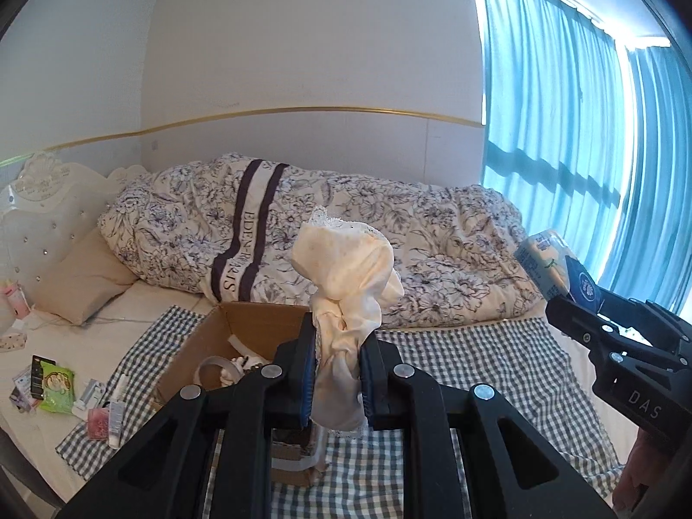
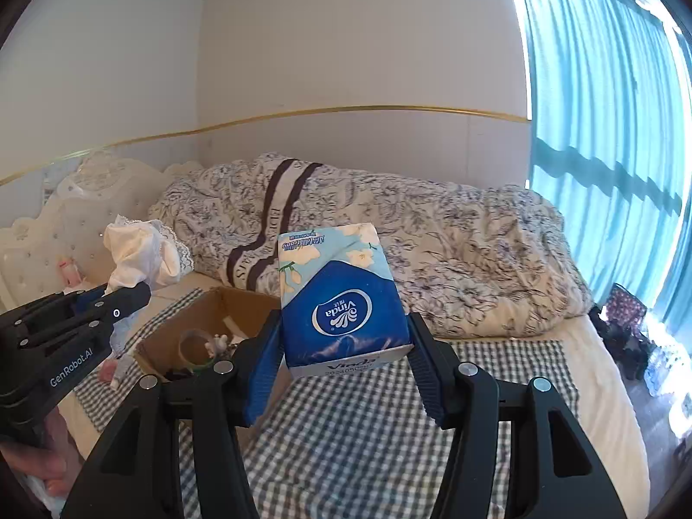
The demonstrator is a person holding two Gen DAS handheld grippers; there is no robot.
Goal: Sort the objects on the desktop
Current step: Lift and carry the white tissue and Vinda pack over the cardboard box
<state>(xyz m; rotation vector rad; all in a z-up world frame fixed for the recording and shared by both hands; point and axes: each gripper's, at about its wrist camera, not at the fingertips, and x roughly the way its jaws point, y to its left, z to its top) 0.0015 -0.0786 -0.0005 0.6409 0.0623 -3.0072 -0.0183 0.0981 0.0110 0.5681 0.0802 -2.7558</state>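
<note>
Left black two-finger gripper (image 1: pixel 335 382) at lower centre of its own view, blue-padded jaws clamped on a bunched cream-white cloth with lace trim (image 1: pixel 348 281); cloth rising above the fingertips, held aloft over the near edge of an open brown cardboard box (image 1: pixel 207 337). Box seated on a grey-and-white checked cloth (image 1: pixel 475 372) spread over the bed; pale ring-shaped and white bits inside, too small to name. Small packets, tubes and a green pouch (image 1: pixel 56 389) scattered at lower left of that view, partly on the checked cloth, partly on the plain sheet. Floral cream quilt with two dark stripes (image 1: pixel 302 225) heaped across mid-frame; teal curtains (image 1: pixel 562 129) at upper right. Right black two-finger gripper (image 2: pixel 344 361) at lower centre of the right wrist view, blue pads pressed against both sides of a blue-and-white soft pack of Vinda tissues (image 2: pixel 341 298), pack lifted clear of the checked cloth, printed face toward the camera, logo upside down. Same pack seen at far right edge of the left view, gripped likewise. Left gripper noted at left edge of the right view, marked GenRobot.AI, part of a hand (image 2: pixel 39 467) under it at lower left.
</note>
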